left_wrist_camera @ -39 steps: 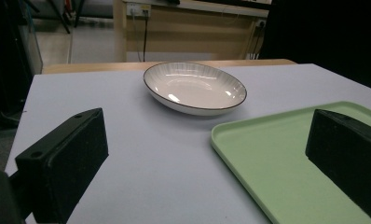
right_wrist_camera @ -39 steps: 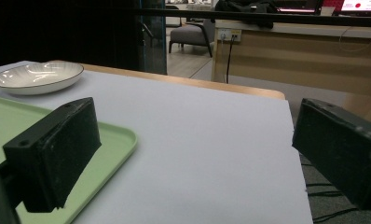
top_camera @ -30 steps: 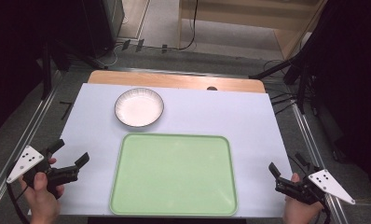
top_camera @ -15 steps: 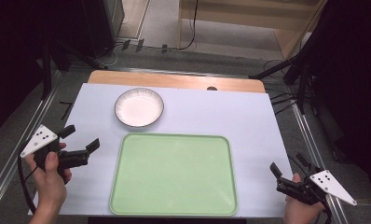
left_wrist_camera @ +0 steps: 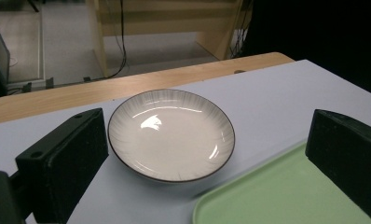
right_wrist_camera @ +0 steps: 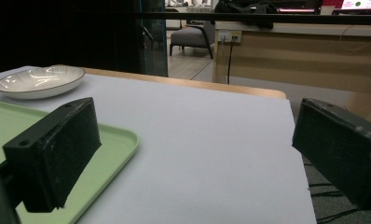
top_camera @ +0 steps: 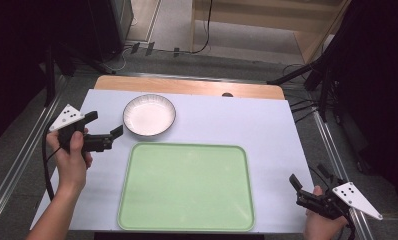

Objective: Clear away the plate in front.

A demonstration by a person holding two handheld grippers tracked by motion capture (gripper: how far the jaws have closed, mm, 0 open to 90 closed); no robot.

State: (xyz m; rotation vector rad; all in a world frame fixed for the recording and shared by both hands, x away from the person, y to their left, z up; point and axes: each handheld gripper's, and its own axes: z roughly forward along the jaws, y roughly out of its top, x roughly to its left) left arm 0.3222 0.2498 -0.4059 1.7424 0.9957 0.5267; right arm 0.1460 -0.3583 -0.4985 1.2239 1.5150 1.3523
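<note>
L tool (top_camera: pixel 105 133) jaws spread, aimed at white bowl (top_camera: pixel 149 115) on surface behind green tray (top_camera: pixel 187 186), prob. lining up rim grasp. R tool (top_camera: pixel 307 184) jaws apart, parked off tray's near-R corner.

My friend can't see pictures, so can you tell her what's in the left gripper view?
A shallow white plate with a thin dark rim sits on a pale tabletop, framed between the left gripper's two black jaws, which stand wide open. A corner of a light green tray lies just in front of the plate, and a wooden table edge runs behind it.
</note>
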